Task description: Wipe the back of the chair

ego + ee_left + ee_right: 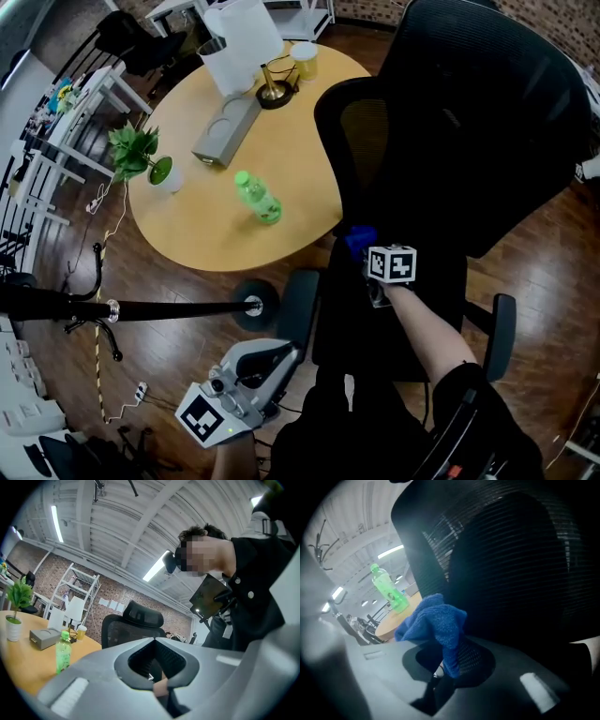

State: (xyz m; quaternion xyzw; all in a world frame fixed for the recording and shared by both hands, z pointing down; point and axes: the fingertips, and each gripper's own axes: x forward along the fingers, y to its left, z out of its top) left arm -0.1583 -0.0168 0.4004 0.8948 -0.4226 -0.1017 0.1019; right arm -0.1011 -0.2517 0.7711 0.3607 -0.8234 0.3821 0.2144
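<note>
The black mesh office chair [487, 122] fills the right of the head view, its back facing me. My right gripper [367, 259] is shut on a blue cloth [358, 240] and holds it against the lower left part of the chair back. In the right gripper view the blue cloth [433, 623] bunches out of the right gripper [445, 667] close to the dark mesh [511, 564]. My left gripper [284, 353] hangs low at the bottom left, away from the chair, its jaws together and holding nothing. The left gripper [157, 681] points upward past the chair [133, 625].
A round wooden table [216, 234] stands left of the chair with a green bottle [258, 198], a potted plant [141, 155] and a grey box [225, 131]. A black pole [141, 309] lies across the lower left. The chair's armrests [298, 305] flank my arm.
</note>
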